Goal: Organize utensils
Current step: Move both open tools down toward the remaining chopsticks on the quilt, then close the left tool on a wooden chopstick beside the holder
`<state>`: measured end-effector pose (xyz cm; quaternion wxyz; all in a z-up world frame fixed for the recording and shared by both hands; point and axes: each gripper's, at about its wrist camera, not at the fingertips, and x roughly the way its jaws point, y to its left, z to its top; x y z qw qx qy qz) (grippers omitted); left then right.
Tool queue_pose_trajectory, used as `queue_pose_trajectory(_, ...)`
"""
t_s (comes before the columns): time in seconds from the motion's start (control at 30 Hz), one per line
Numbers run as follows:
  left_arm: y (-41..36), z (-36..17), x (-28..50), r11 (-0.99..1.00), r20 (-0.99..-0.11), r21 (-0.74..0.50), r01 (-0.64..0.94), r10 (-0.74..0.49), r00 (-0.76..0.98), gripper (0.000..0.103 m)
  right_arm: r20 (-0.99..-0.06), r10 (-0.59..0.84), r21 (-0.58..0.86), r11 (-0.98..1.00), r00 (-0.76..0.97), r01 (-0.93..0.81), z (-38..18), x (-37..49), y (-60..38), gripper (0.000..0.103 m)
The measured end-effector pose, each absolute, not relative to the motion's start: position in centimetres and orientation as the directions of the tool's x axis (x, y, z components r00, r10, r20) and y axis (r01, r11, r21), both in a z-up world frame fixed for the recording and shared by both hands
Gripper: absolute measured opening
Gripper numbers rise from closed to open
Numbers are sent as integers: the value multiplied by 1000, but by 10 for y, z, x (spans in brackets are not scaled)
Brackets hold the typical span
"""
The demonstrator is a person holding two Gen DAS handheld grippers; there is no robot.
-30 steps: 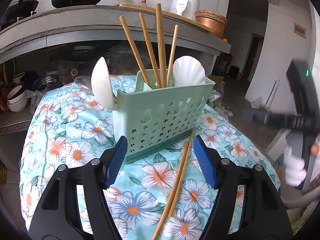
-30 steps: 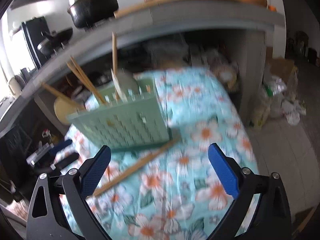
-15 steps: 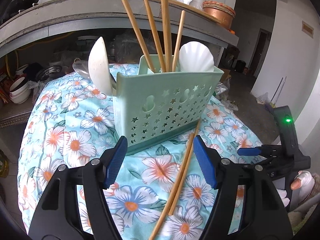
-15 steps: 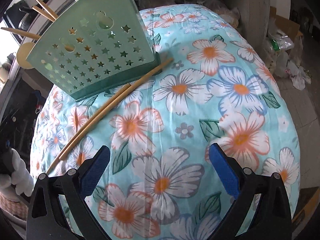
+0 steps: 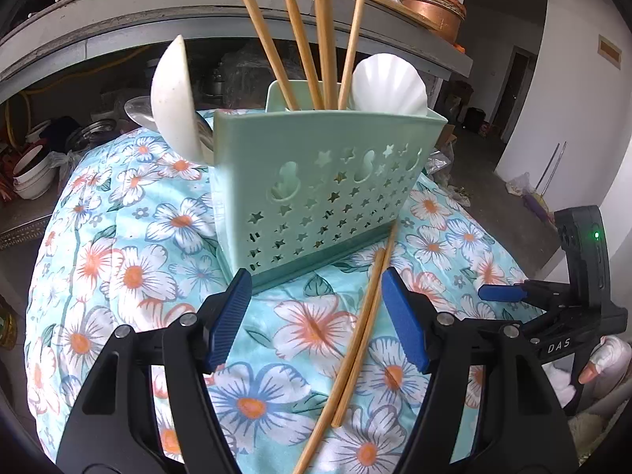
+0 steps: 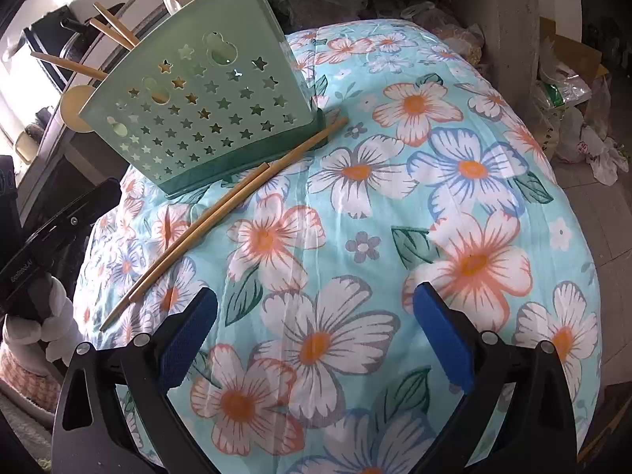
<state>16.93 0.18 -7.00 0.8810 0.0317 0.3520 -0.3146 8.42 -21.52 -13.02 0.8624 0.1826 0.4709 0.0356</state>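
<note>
- At the left of the left wrist view, a round table under a turquoise cloth printed with white and orange flowers fills the lower scene.
- A white plastic spoon with a rounded bowl sticks up at the left end of the holder, leaning outward.
- The pale green plastic utensil holder pierced with star-shaped holes stands upright on the cloth, in the middle of the view.
- Four light wooden chopsticks rise from it, fanned apart, and a white shell-shaped scoop stands at its right end.
- The left gripper hangs with its blue-padded jaws spread wide just in front of the holder's base, gripping nothing.
- Two loose bamboo chopsticks lie side by side on the cloth; their far ends are at the holder's right base corner, and they run between the left gripper's pads without touching either.
- At the far right, the right gripper is seen from the side, held by a hand in a white glove.
- In the right wrist view, the right gripper has its jaws wide apart over bare cloth, holding nothing, with the loose pair and the holder off to its upper left.
</note>
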Motion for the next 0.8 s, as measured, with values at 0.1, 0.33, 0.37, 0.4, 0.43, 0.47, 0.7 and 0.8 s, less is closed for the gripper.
queue_pose_trajectory(0.1,-2,-74,170,797,-648,-161,582,-530,547,65,-798,261,390,911,544,135,-126,86,-220,97)
queue_pose_trajectory(0.33,-9,-81,163,748,-679,-112,655,-538,499,59,-732,354,539,823,582,178,-122,87,-238,79)
queue_pose_trajectory(0.37,-10,-83,161,737,-687,-105,668,-539,487,58,-721,373,562,808,584,178,-123,88,-238,78)
queue_pose_trajectory(0.4,-12,-85,160,728,-696,-94,679,-536,478,55,-713,390,580,795,583,177,-124,91,-238,75)
queue_pose_trajectory(0.43,-13,-87,159,724,-702,-89,684,-533,473,50,-705,404,595,784,582,177,-125,93,-237,71)
queue_pose_trajectory(0.47,-14,-89,159,717,-711,-82,692,-529,464,48,-702,411,602,779,582,177,-125,95,-236,70)
queue_pose_trajectory(0.7,-35,-111,168,683,-787,-50,729,-476,392,29,-698,424,612,771,578,174,-126,96,-227,65)
queue_pose_trajectory(0.8,-36,-116,175,673,-792,-111,731,-505,344,21,-696,415,613,768,585,184,-126,92,-229,65)
